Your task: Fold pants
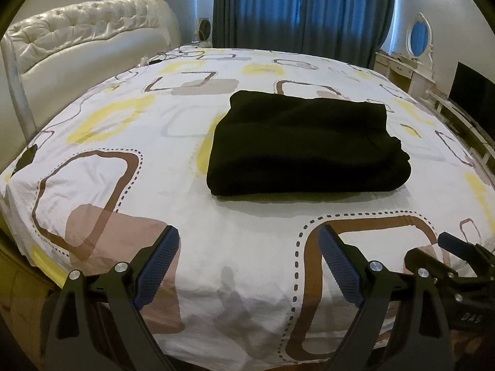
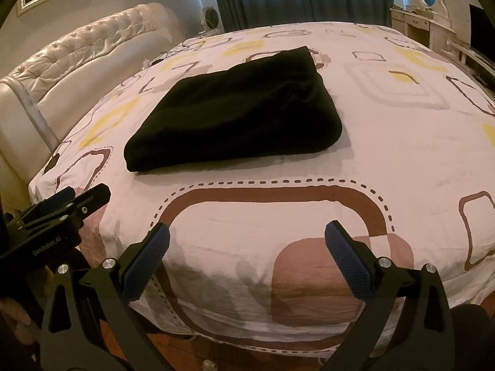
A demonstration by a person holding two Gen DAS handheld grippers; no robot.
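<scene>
Black pants (image 1: 306,145) lie folded into a thick rectangular stack in the middle of the patterned bed sheet (image 1: 123,160). In the right wrist view the same pants (image 2: 235,114) sit ahead and to the left. My left gripper (image 1: 249,241) hangs open over the near edge of the bed, well short of the pants, with nothing between its blue pads. My right gripper (image 2: 247,238) is also open and empty above the near edge. Each gripper shows in the other's view: the right gripper (image 1: 454,247) at the right, the left gripper (image 2: 68,201) at the left.
A white tufted headboard (image 1: 86,37) stands at the left. Blue curtains (image 1: 303,9) hang behind the bed. A white dresser with an oval mirror (image 1: 419,35) and a dark screen (image 1: 473,99) stand at the right. Cables (image 1: 167,54) lie near the far left corner.
</scene>
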